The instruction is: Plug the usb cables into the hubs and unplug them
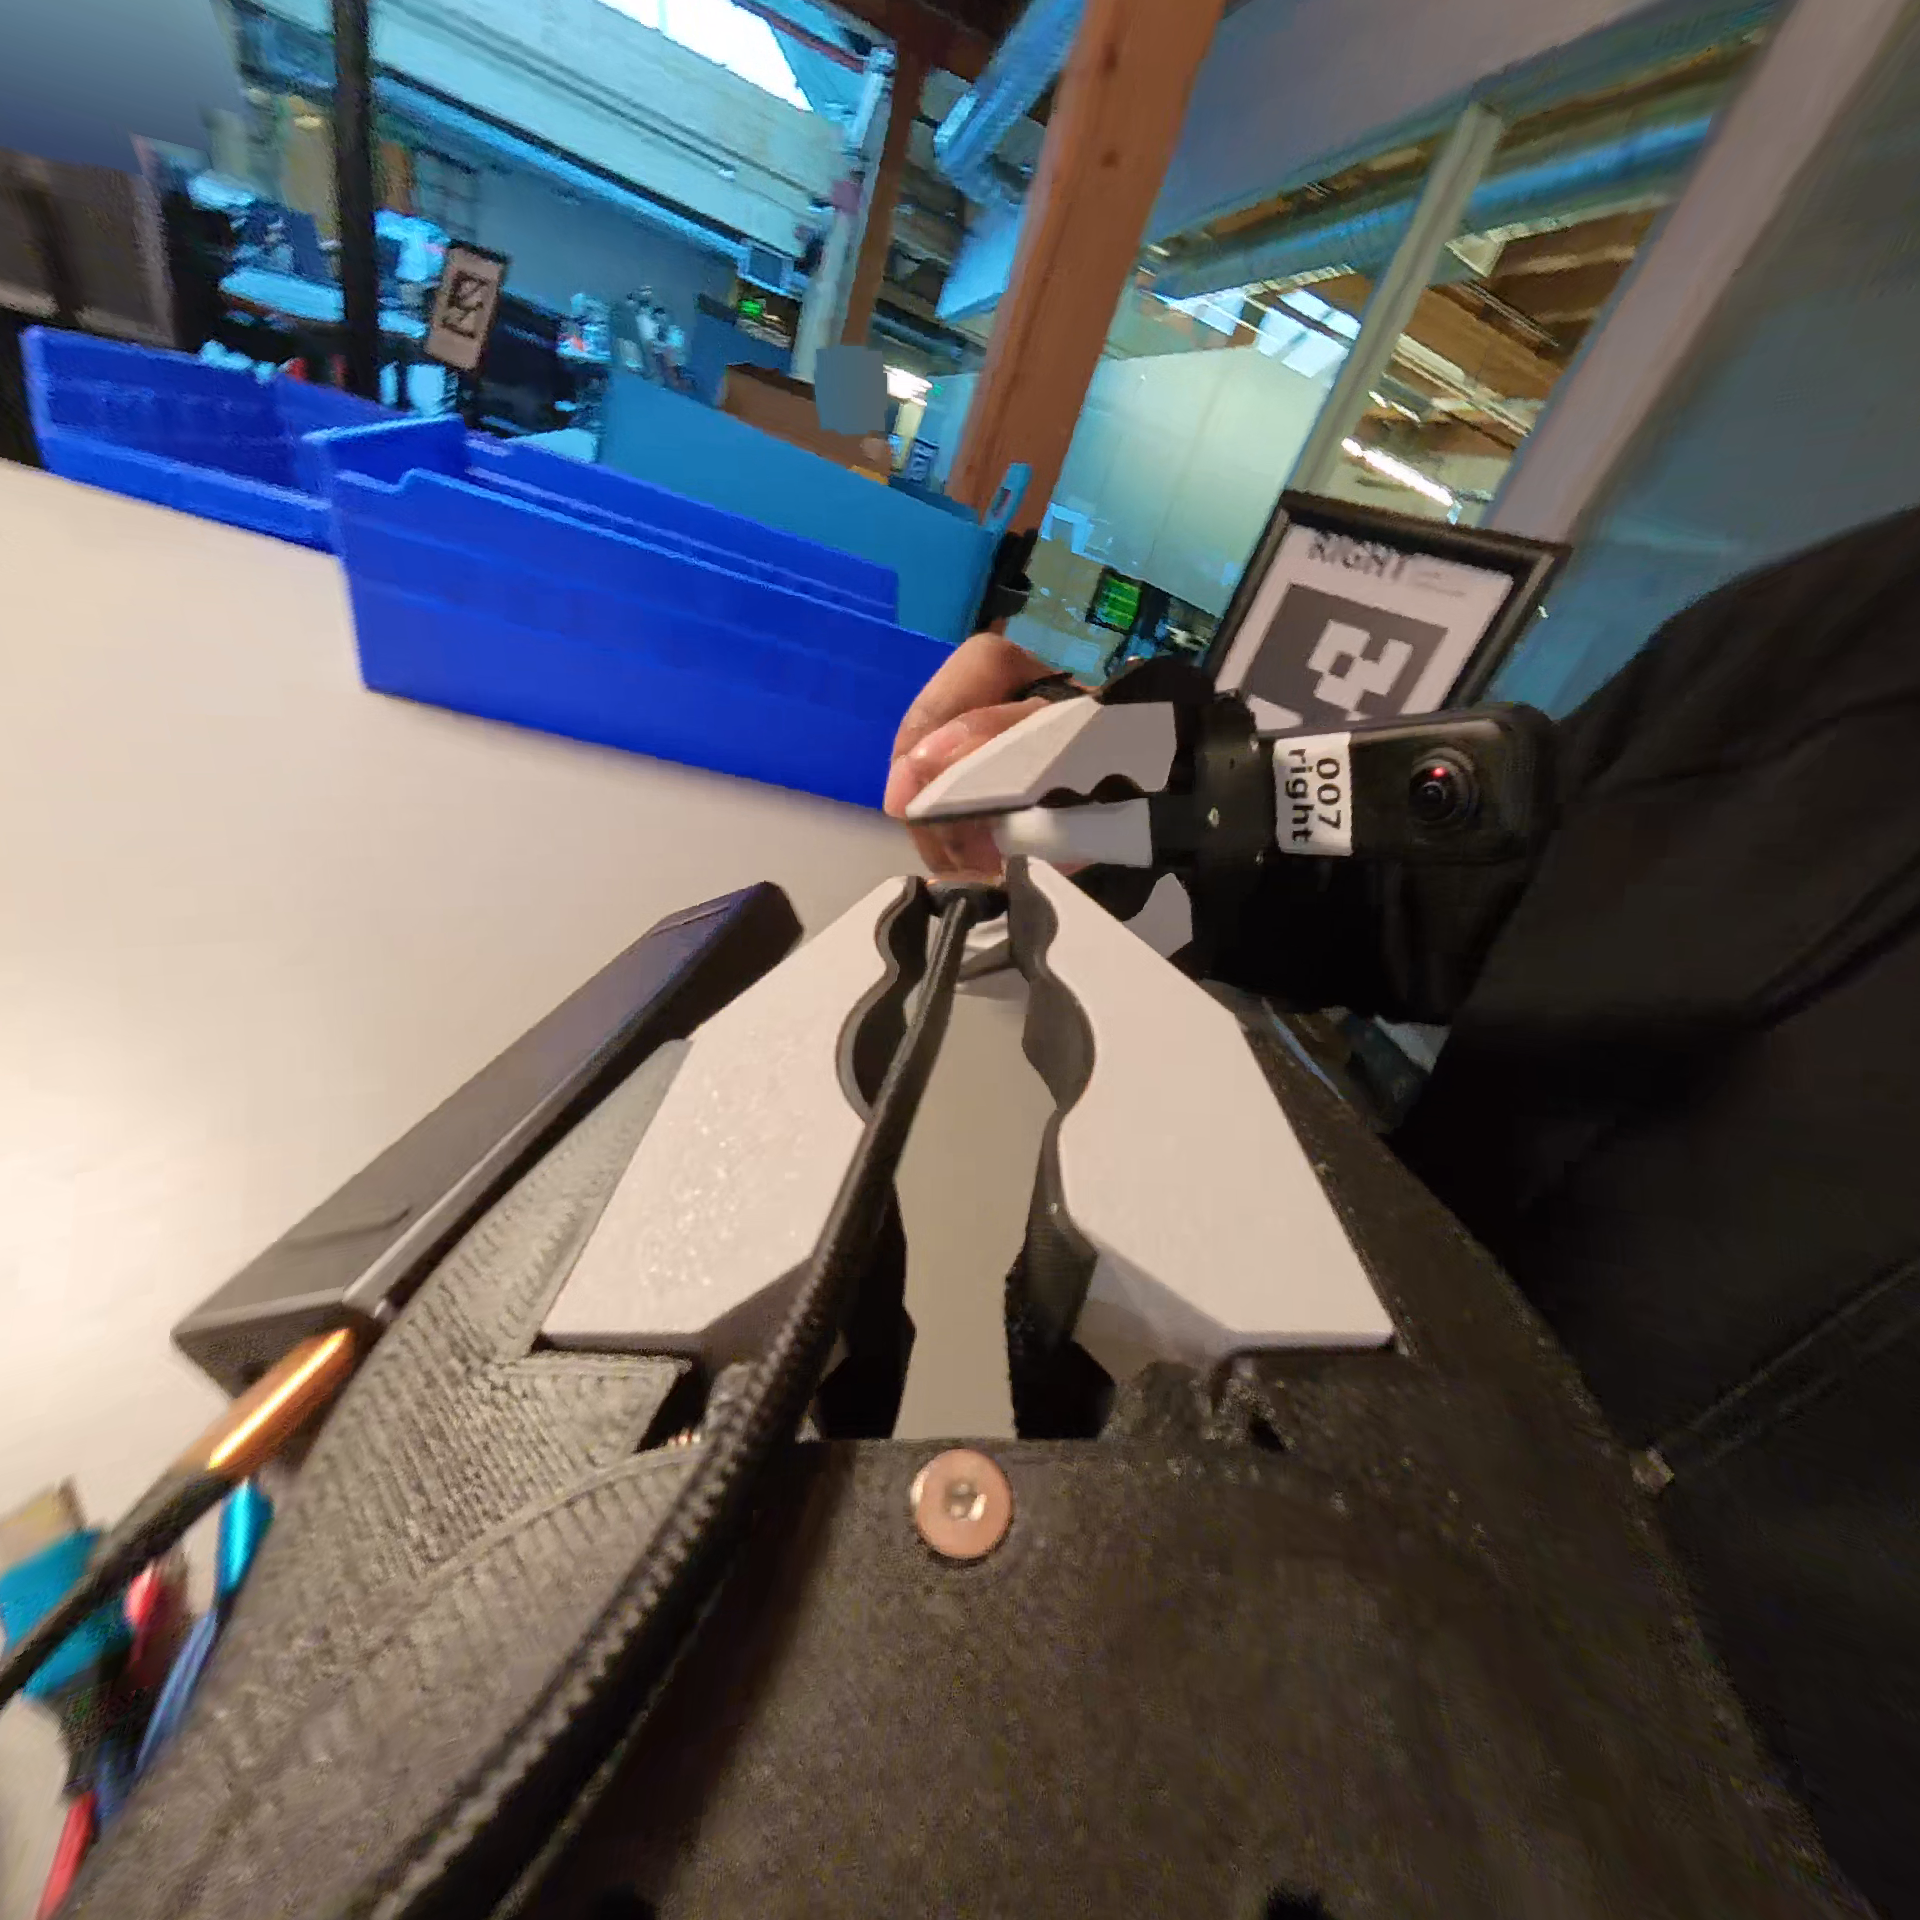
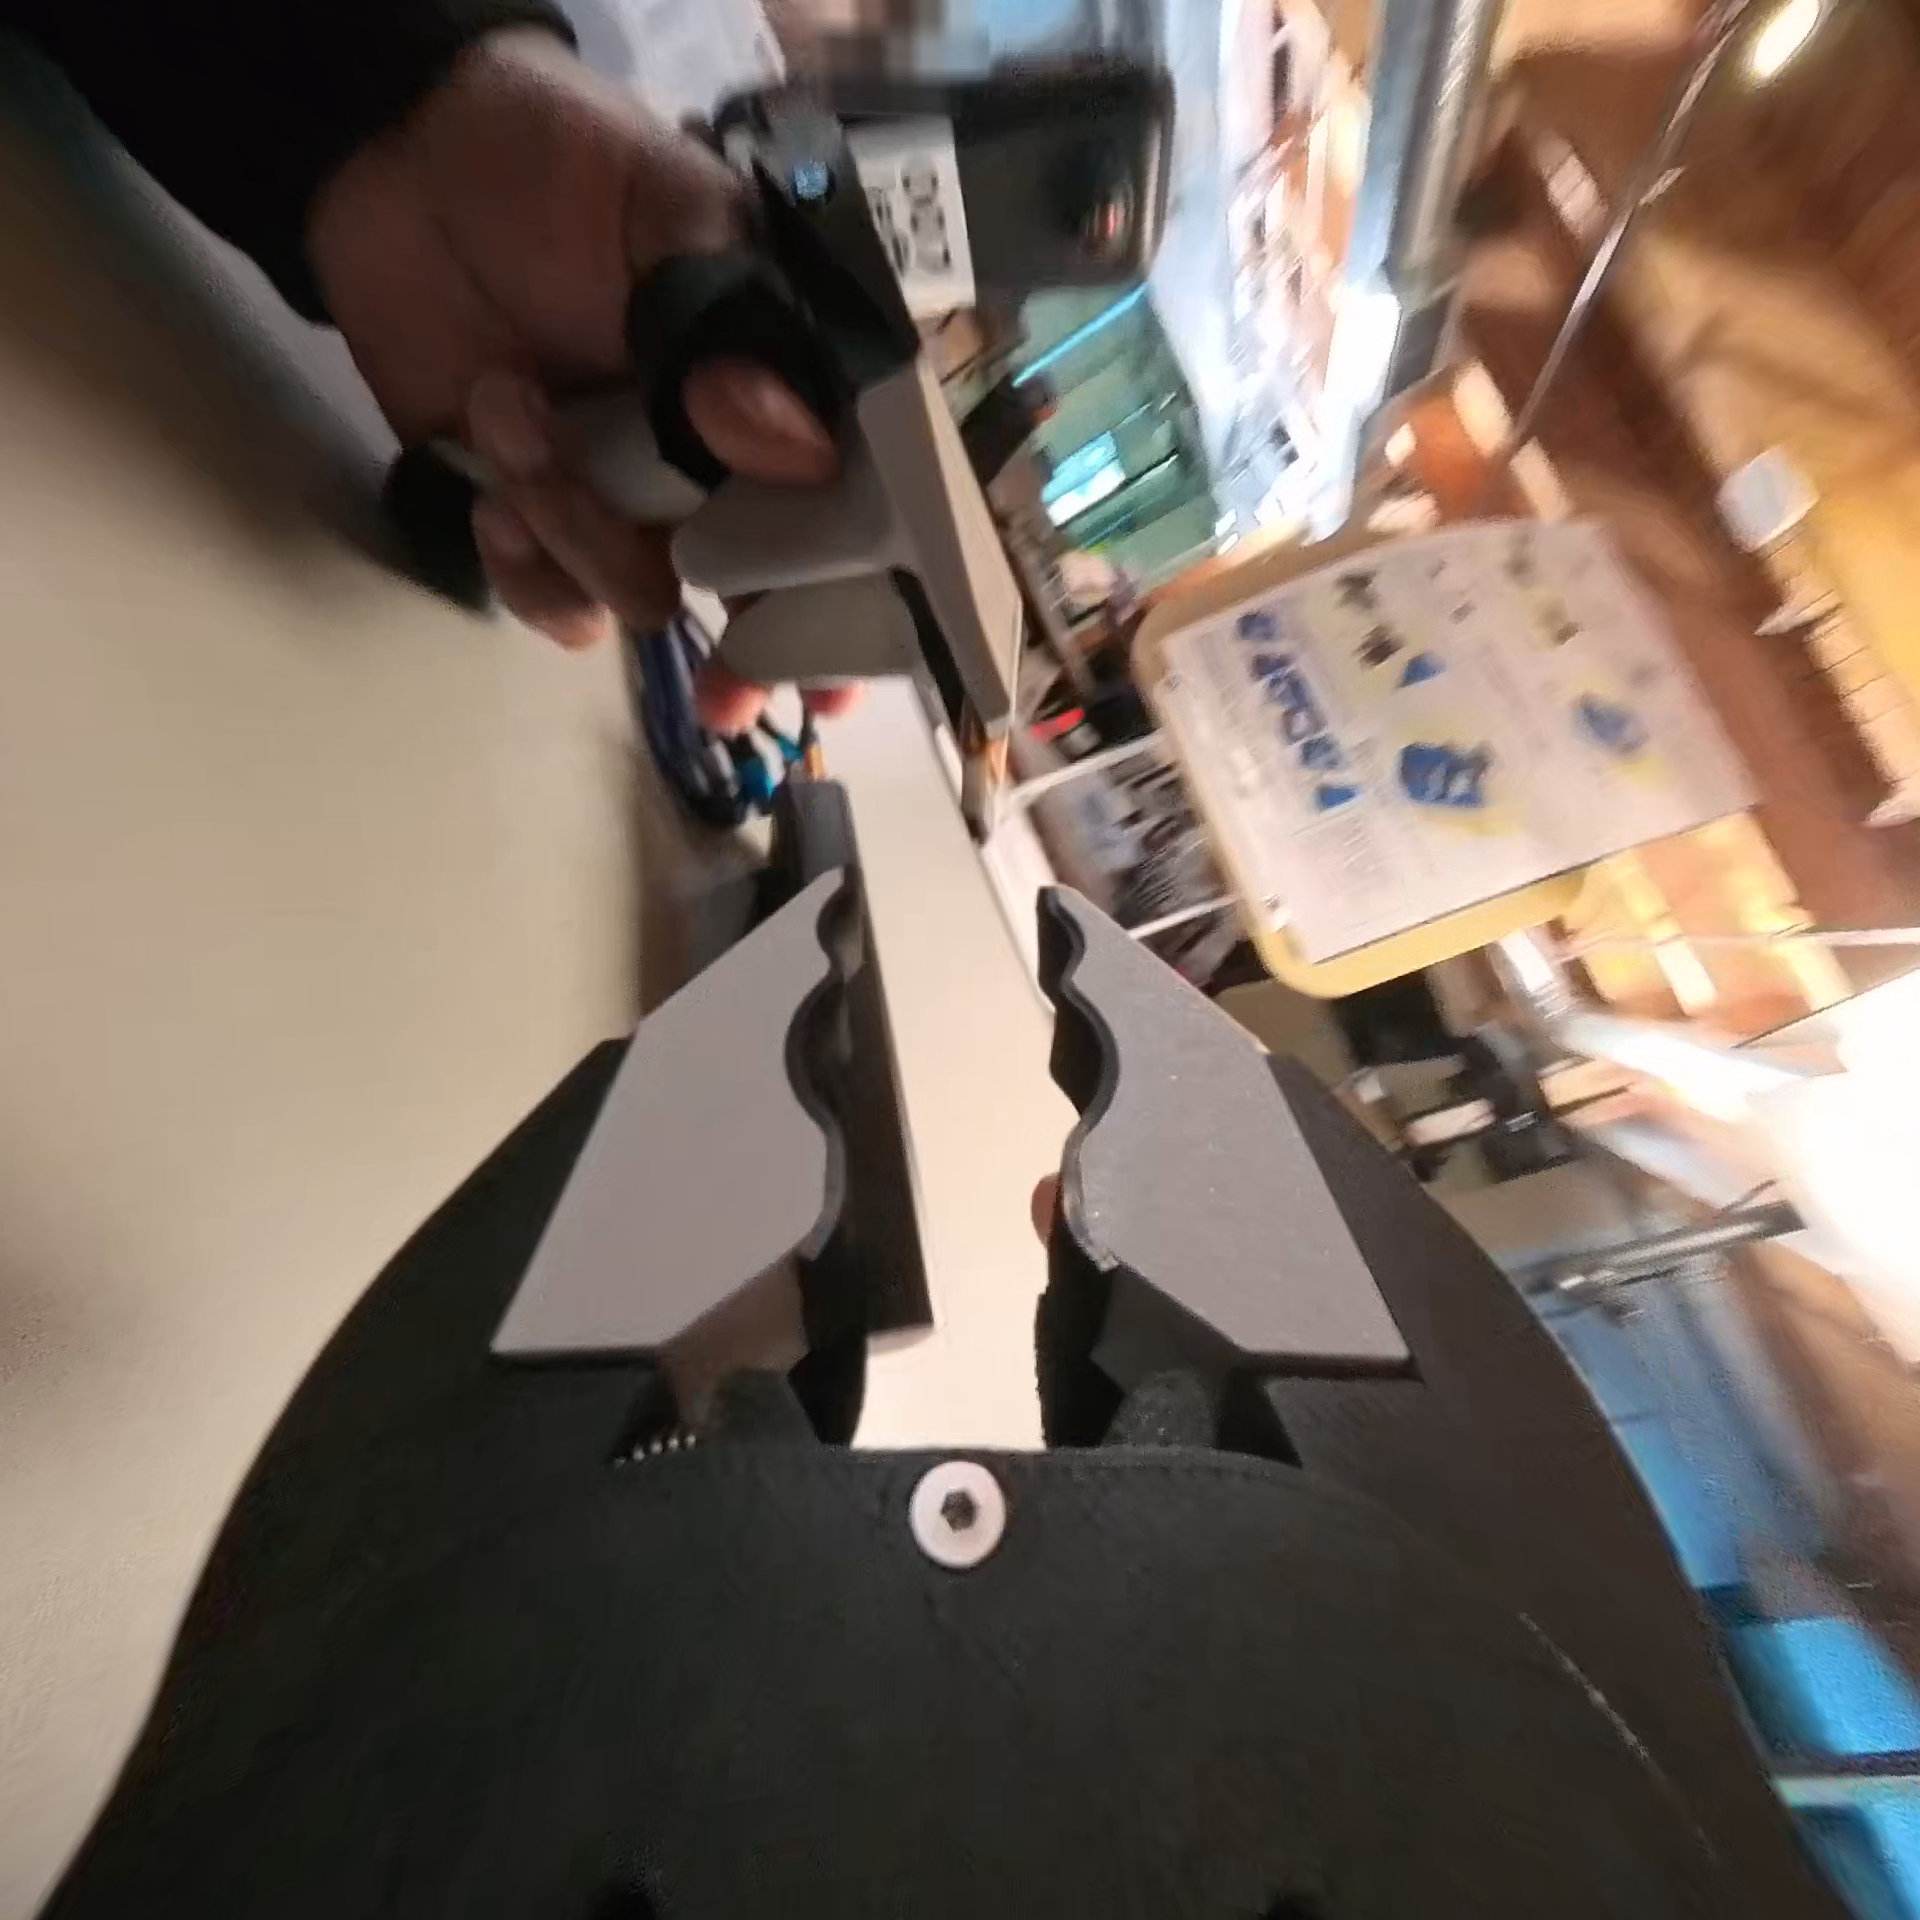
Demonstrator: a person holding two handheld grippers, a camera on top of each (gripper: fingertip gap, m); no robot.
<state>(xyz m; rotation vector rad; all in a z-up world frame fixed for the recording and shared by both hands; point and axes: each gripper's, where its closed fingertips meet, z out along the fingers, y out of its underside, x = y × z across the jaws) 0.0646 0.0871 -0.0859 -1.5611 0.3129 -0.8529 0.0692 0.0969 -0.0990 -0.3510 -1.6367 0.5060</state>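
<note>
My left gripper is low over the table, its jaws narrowed onto a black braided USB cable. The cable runs between the fingers up to their tips. A flat black hub lies on the table just left of this gripper. A bundle of coloured cable ends lies at the lower left and also shows in the right wrist view. My right gripper is open and empty. It faces the left gripper from close by, with its tips just beyond the left gripper's tips.
Blue plastic bins stand on the pale table behind the hub. A framed marker card stands behind the right gripper. A person's black sleeve fills the right side.
</note>
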